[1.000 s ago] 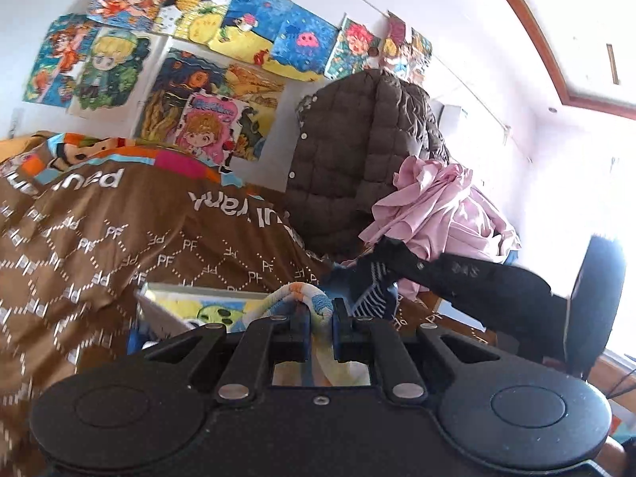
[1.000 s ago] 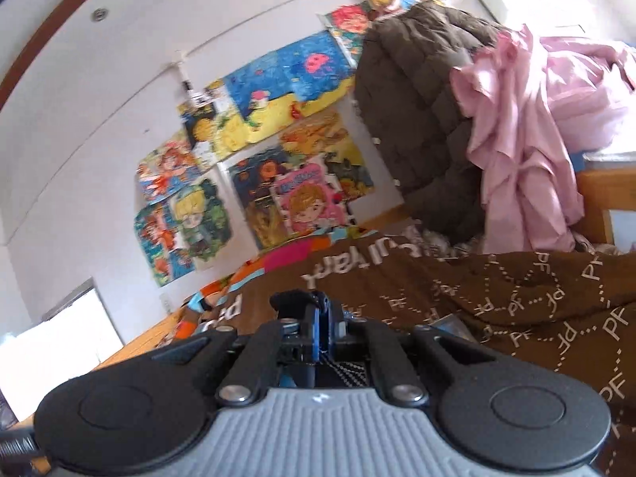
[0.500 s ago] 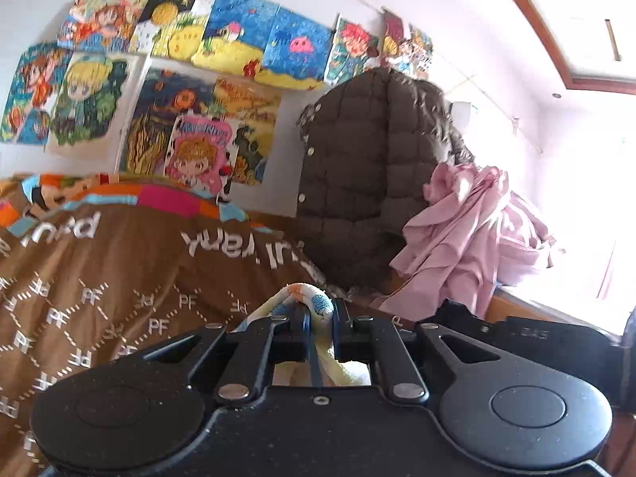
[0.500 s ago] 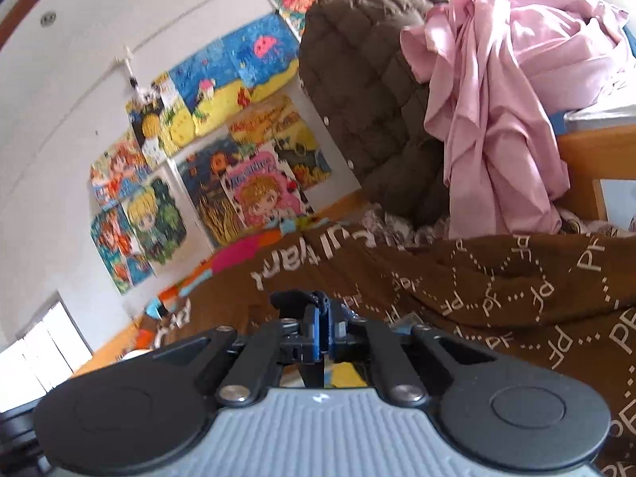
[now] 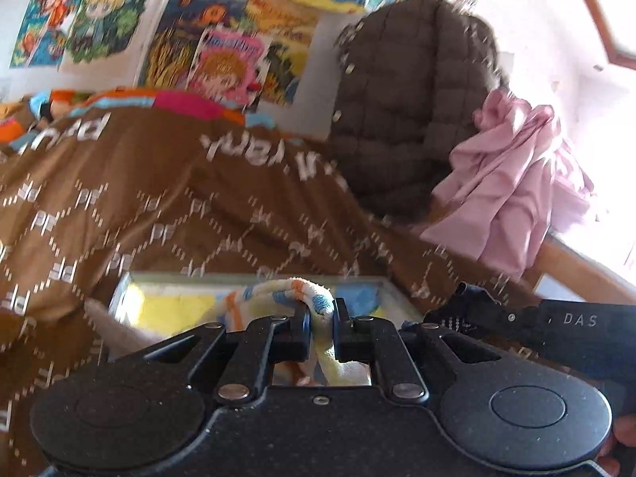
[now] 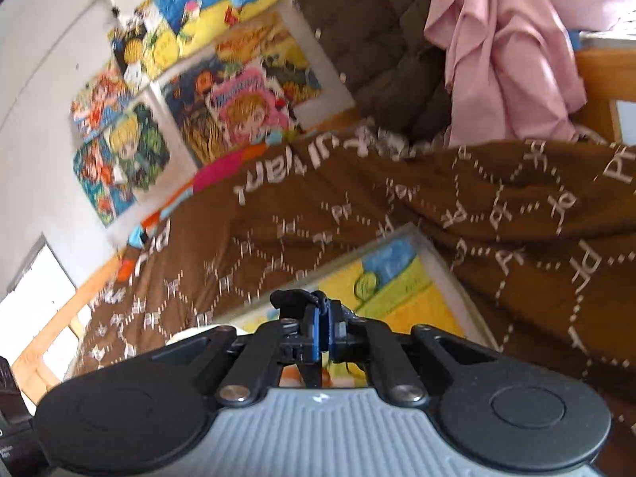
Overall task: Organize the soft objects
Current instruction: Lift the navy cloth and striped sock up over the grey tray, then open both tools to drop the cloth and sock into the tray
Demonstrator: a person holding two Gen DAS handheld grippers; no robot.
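My left gripper (image 5: 321, 310) is shut on a soft multicoloured cloth (image 5: 302, 292), pale yellow with blue and orange patches, which hangs down between the fingers. Below it lies a flat box (image 5: 179, 302) with a yellow and blue cartoon print on the brown blanket (image 5: 159, 198). My right gripper (image 6: 322, 318) is shut on a dark blue and black soft item (image 6: 296, 299), seen only in part. It hovers over the same printed box (image 6: 397, 278). The right gripper's body also shows at the right of the left wrist view (image 5: 556, 322).
A brown quilted jacket (image 5: 409, 111) and a pink garment (image 5: 508, 183) hang at the bed's far end. Cartoon posters (image 5: 222, 35) cover the wall. A wooden bed frame (image 6: 596, 91) runs along the right. A white soft item (image 5: 107, 326) lies left of the box.
Both grippers have tilted downward toward the bed, each keeping its hold. The printed box has come back into both views. The right gripper has moved nearer to it.
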